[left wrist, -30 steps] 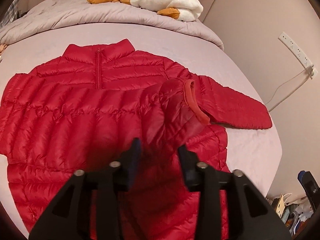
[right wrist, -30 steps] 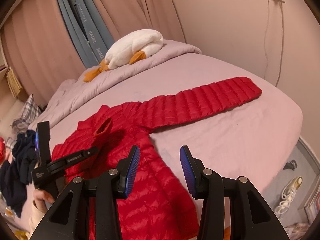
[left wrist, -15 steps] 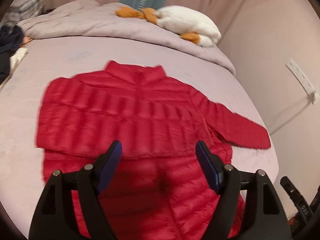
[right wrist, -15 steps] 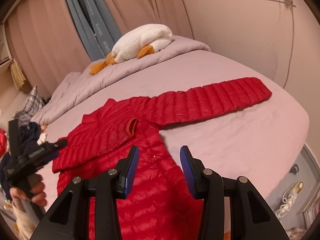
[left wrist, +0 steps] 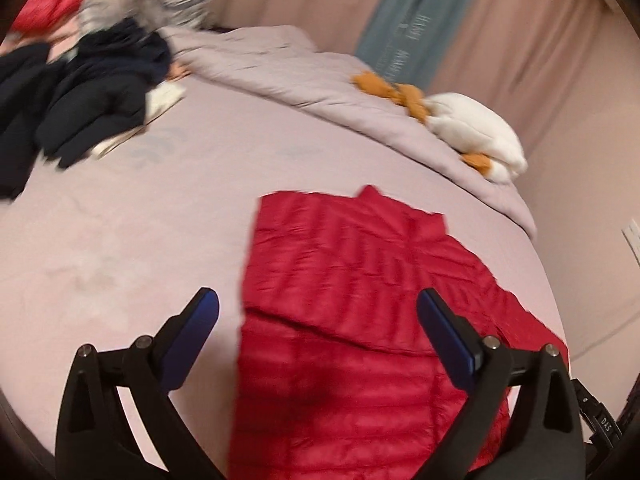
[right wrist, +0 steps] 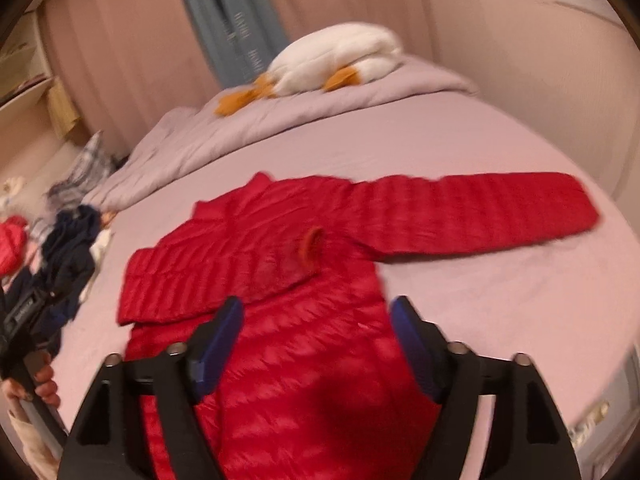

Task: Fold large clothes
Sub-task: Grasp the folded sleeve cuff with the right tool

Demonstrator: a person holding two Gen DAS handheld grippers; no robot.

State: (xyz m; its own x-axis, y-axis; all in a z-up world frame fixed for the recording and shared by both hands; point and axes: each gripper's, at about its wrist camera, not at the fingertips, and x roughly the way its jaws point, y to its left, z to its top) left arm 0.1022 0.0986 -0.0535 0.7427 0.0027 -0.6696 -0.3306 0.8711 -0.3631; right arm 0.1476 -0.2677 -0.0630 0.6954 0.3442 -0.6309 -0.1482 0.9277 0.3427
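A red quilted down jacket [right wrist: 304,280] lies flat on the pale lilac bed [right wrist: 460,140]. One sleeve is folded across its chest, the orange cuff [right wrist: 310,242] on top. The other sleeve [right wrist: 492,208] stretches out to the right. In the left wrist view the jacket [left wrist: 352,320] lies below and ahead of my left gripper [left wrist: 318,314], whose jaws are opening wide with nothing between them. My right gripper [right wrist: 316,318] hovers over the jacket's lower body, its jaws opening too and holding nothing. A hand with the left gripper's handle [right wrist: 24,320] shows at the right wrist view's left edge.
A white plush goose [right wrist: 332,60] rests on the rumpled duvet [left wrist: 340,88] at the head of the bed. Dark clothes [left wrist: 80,88] are piled at the bed's left side. A pink wall and curtains [left wrist: 520,40] lie behind, and the bed's edge falls off on the right.
The left gripper let go of the sleeve it had laid across the chest, pulled back leftward and opened wide. The right gripper drew closer over the jacket and opened.
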